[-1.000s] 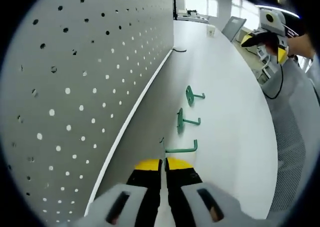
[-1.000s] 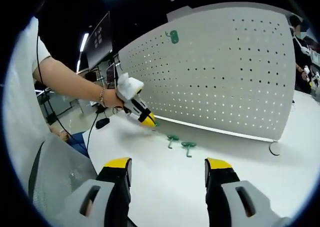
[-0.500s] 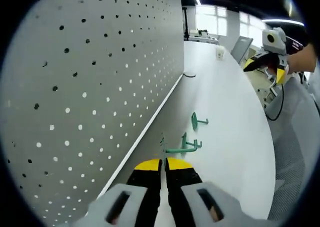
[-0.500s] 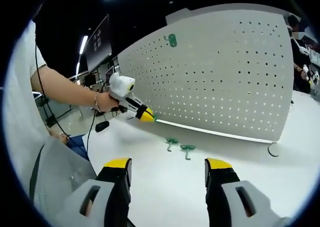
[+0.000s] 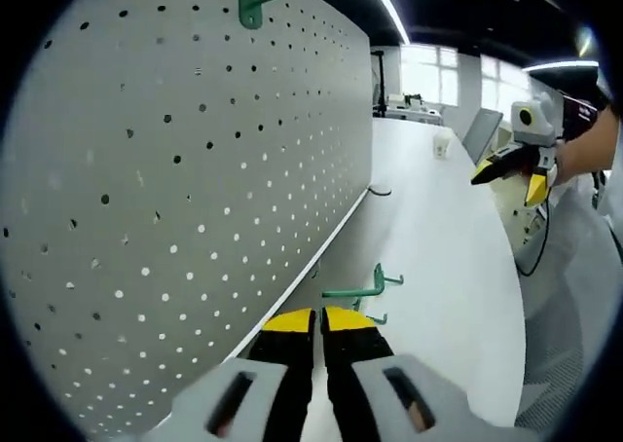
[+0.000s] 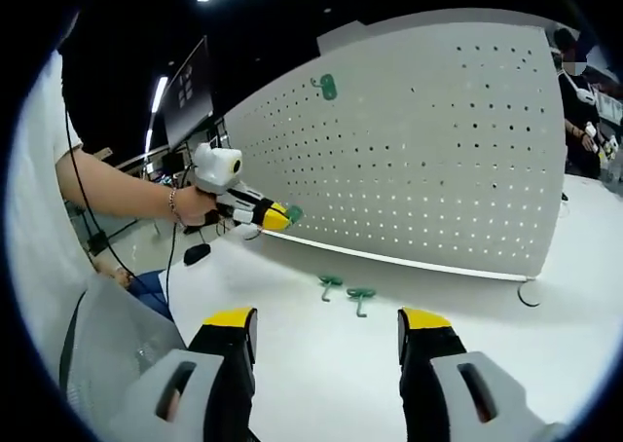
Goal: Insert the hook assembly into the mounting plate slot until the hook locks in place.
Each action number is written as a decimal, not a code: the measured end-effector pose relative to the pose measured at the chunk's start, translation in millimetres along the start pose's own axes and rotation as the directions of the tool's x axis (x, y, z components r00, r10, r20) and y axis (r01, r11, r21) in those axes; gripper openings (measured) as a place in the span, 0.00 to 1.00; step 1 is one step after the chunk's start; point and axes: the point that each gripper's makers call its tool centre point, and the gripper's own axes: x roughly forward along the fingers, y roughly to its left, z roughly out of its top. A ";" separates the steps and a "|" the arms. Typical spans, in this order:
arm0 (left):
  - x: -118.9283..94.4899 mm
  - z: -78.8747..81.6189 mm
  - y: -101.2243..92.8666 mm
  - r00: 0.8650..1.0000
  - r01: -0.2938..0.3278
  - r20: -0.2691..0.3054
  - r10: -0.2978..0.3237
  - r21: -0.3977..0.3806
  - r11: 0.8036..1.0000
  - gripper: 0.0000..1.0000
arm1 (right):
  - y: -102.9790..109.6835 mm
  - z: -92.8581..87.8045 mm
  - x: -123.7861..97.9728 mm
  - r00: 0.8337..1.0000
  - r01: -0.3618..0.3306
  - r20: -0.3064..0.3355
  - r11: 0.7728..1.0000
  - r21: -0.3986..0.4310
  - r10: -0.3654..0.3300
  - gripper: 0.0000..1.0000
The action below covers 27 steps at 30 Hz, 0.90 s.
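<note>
Green hook clamped in closed left hand-held gripper beside pegboard.
Slim, L-shaped, upturned tip; right hand-held gripper wide open, empty.

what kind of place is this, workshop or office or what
Probably an office-like lab or test room set up for hardware trials. A large grey pegboard stands on a long white table, with green hooks lying loose on it, and there are ceiling strip lights and bright windows at the far end.
</note>
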 end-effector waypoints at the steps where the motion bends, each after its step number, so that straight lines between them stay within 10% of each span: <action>1: -1.1 2.3 -0.7 1.000 -0.004 0.007 0.004 0.003 1.000 0.02 | 0.0 0.5 -0.1 1.000 0.000 0.003 1.000 -0.001 0.000 0.57; 27: -50.0 46.5 -19.1 0.963 -0.114 0.242 0.122 -0.044 0.992 0.02 | 9.6 20.6 -1.5 0.997 -0.017 0.079 1.000 -0.001 0.017 0.56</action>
